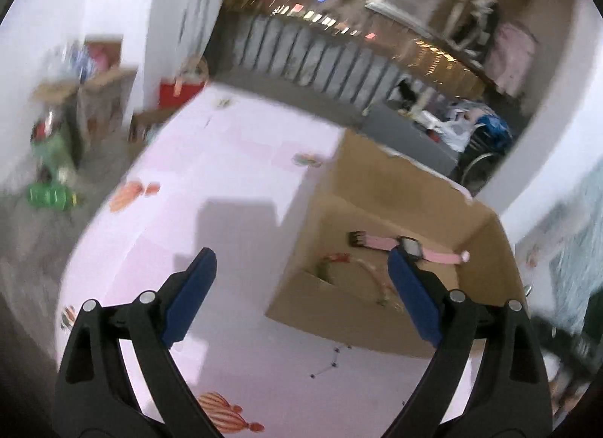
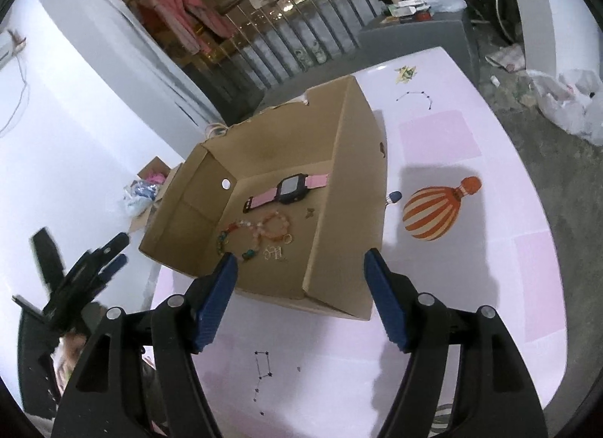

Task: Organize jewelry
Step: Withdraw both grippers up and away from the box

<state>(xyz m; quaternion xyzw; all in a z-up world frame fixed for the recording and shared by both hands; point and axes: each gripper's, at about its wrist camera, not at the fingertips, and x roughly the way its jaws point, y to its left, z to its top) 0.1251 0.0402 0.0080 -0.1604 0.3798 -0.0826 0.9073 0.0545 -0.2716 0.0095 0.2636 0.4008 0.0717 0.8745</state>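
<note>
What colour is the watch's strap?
Pink, on the watch in the box; clearest in the right wrist view.

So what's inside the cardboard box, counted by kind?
Watch: 1, the pink-strapped watch.
Beaded bracelets: 2, the multicoloured bracelet and the orange bracelet.
Small metal pieces: at least 2; too small to separate reliably.
Total: at least 5, all on the cardboard box floor.

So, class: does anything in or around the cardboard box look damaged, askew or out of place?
Mostly tidy. The cardboard box has a ragged, torn far rim. Inside, the pink watch lies flat, and the bead bracelets overlap in a loose tangle. Nothing is spilled on the table.
</note>
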